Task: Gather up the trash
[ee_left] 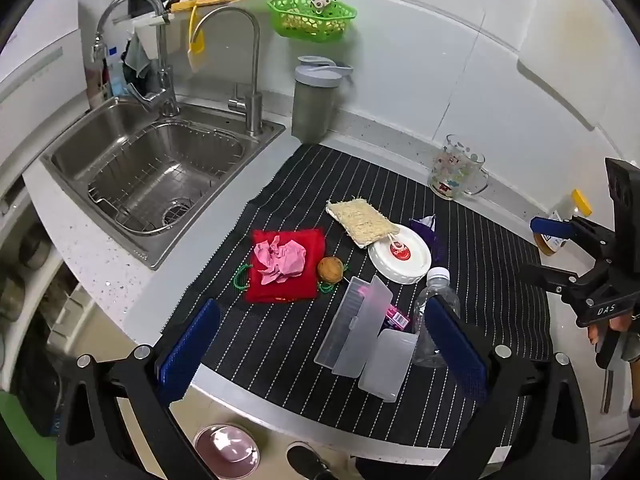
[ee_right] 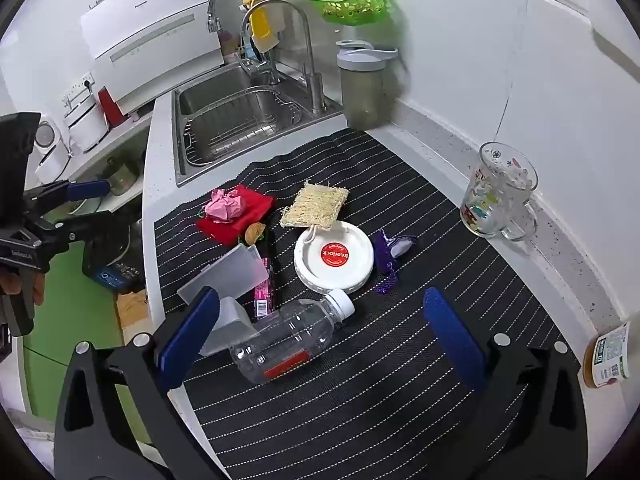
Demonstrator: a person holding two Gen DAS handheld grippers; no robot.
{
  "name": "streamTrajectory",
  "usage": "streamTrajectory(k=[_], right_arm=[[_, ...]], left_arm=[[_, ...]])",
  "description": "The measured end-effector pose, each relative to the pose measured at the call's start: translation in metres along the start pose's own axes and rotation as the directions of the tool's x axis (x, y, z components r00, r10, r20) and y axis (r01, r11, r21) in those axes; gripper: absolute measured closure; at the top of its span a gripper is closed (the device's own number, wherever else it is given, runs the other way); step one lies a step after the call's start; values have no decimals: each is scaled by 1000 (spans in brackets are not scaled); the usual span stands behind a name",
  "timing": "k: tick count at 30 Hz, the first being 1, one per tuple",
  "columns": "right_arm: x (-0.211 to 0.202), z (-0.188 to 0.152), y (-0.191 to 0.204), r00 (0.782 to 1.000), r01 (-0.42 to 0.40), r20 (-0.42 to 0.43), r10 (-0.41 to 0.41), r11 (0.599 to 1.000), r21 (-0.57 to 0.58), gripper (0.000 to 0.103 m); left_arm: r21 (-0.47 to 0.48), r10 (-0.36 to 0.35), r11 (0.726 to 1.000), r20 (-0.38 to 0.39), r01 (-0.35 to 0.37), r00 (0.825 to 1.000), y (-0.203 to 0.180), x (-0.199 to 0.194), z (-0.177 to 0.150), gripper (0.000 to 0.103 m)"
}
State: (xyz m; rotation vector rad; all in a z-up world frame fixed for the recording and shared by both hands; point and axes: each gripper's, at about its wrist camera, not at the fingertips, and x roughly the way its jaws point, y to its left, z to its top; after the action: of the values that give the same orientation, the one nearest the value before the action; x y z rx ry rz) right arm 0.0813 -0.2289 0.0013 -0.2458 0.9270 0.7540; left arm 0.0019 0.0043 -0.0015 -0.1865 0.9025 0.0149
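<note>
On the black striped mat [ee_left: 400, 184] [ee_right: 360, 400] lie a crumpled pink paper [ee_left: 282, 261] [ee_right: 224, 205] on a red cloth [ee_left: 288, 292] [ee_right: 256, 204], a walnut [ee_left: 330, 269] [ee_right: 255, 233], an empty clear plastic bottle [ee_left: 434, 300] [ee_right: 292, 334] on its side, a pink wrapper [ee_left: 394, 317] [ee_right: 265, 294] and a purple wrapper [ee_left: 426, 228] [ee_right: 386, 254]. My left gripper [ee_left: 324, 344] is open above the mat's near edge, over an open clear plastic case [ee_left: 360, 332] [ee_right: 228, 276]. My right gripper [ee_right: 320, 332] is open around and above the bottle, apart from it.
A white lid [ee_left: 400, 256] [ee_right: 334, 256] and a loofah pad [ee_left: 362, 220] [ee_right: 314, 204] lie mid-mat. A glass mug [ee_left: 456, 168] [ee_right: 498, 196], grey shaker [ee_left: 314, 98] [ee_right: 364, 84], sink [ee_left: 96, 176] [ee_right: 180, 152] and a small jar [ee_right: 608, 356] surround it. A bin [ee_left: 228, 452] stands below.
</note>
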Motion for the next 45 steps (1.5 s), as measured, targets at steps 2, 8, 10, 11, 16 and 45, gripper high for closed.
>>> streamTrajectory(k=[2,8,10,11,16,45], right_arm=[[0,3,4,1000,5,0,-5,1000,-4,3],[5,-3,0,1000,12,-3,-12,1000,-13,3],[5,-3,1,1000,14,-6,-14,1000,-15,3],[6,-4,1,1000,18,-7,-18,1000,-17,3],[8,-4,2,1000,26,-15,-26,999,-27,3],[11,-5,-3,1000,12,-23,-12,1000,-12,3]], left_arm=[[10,5,1000,1,-5,1000,2,-1,4,5],[38,19,999,11,-19,1000,-2,-3,6,5],[41,21,999,11,-22,1000,-3,-3,6,5],[42,23,999,11,-24,1000,-3,-3,6,5],[38,26,999,19,-27,999,-1,-4,5,5],[37,27,999,14,-27,1000,0,0,7,5]])
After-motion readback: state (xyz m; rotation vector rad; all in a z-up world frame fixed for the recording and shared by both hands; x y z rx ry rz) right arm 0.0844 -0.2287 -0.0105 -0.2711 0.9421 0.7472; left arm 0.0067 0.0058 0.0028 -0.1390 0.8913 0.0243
